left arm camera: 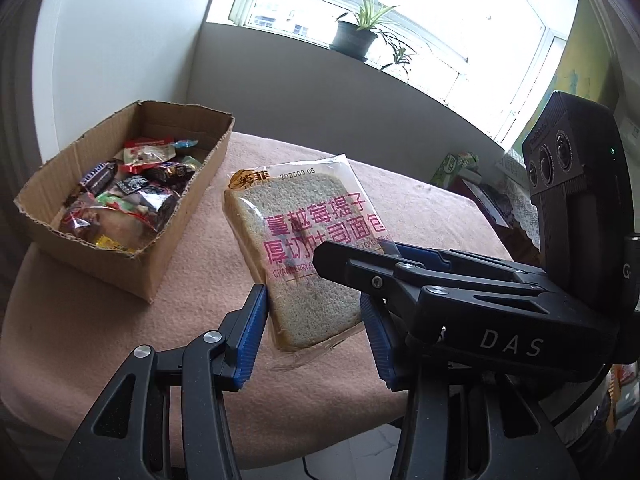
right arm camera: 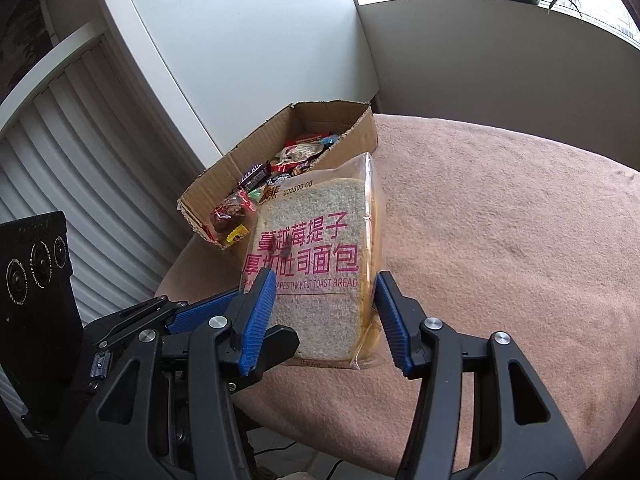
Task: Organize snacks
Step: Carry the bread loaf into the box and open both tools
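A packet of sliced toast bread [left arm camera: 304, 248] in clear wrap with pink lettering is held above the pink table. My left gripper [left arm camera: 316, 312] has its blue pads on both sides of the packet's near end. My right gripper [right arm camera: 326, 300] also closes on the bread packet [right arm camera: 316, 268] from the other side, and its black fingers [left arm camera: 400, 272] cross over the packet in the left wrist view. A cardboard box [left arm camera: 192, 196] holding several wrapped snacks [left arm camera: 132, 192] stands to the left; it also shows in the right wrist view [right arm camera: 360, 136].
The round table is covered with a pink cloth [right arm camera: 500, 260]. A white wall and louvred door [right arm camera: 80, 160] stand behind the box. A potted plant [left arm camera: 356, 32] sits on the window sill. Clutter [left arm camera: 472, 172] lies beyond the table's far right edge.
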`<state>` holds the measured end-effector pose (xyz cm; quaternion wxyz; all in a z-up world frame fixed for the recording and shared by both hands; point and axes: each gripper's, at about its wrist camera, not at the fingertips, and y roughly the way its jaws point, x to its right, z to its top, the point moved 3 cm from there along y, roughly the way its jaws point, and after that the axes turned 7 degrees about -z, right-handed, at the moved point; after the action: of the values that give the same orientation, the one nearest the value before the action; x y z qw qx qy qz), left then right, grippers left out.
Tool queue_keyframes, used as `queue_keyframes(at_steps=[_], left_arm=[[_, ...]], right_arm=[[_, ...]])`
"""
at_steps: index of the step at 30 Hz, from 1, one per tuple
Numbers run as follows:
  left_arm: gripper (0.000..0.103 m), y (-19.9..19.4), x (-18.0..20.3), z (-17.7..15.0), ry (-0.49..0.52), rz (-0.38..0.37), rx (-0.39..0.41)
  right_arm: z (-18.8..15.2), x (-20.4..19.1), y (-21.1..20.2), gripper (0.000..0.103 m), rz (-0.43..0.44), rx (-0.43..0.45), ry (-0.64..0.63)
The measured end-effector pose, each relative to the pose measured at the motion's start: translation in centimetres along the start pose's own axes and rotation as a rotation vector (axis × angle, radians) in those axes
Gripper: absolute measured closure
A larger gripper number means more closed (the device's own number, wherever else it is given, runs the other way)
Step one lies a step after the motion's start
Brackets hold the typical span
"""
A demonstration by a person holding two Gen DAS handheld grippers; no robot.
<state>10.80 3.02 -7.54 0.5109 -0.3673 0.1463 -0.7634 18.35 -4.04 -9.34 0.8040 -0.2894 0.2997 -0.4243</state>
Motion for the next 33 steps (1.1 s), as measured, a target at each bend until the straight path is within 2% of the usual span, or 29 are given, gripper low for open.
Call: queue_keyframes(at_steps=[10, 17, 33], left_arm=[[0.057, -3.4, -4.6, 3.0, -0.013, 0.057, 0.083], [0.057, -4.4, -7.8, 4.5, -0.026, 0.099, 0.108], [0.057, -2.5, -11.6, 5.9, -0.047, 0.149, 0.067]], right_arm=[[4.5, -5.6, 2.5, 0.049, 0.047, 0.023, -0.092], [6.5, -7.7, 5.2, 0.049, 0.085, 0.005, -0.113], [8.3, -7.7, 9.7, 0.049, 0.089, -0.056, -0.123]])
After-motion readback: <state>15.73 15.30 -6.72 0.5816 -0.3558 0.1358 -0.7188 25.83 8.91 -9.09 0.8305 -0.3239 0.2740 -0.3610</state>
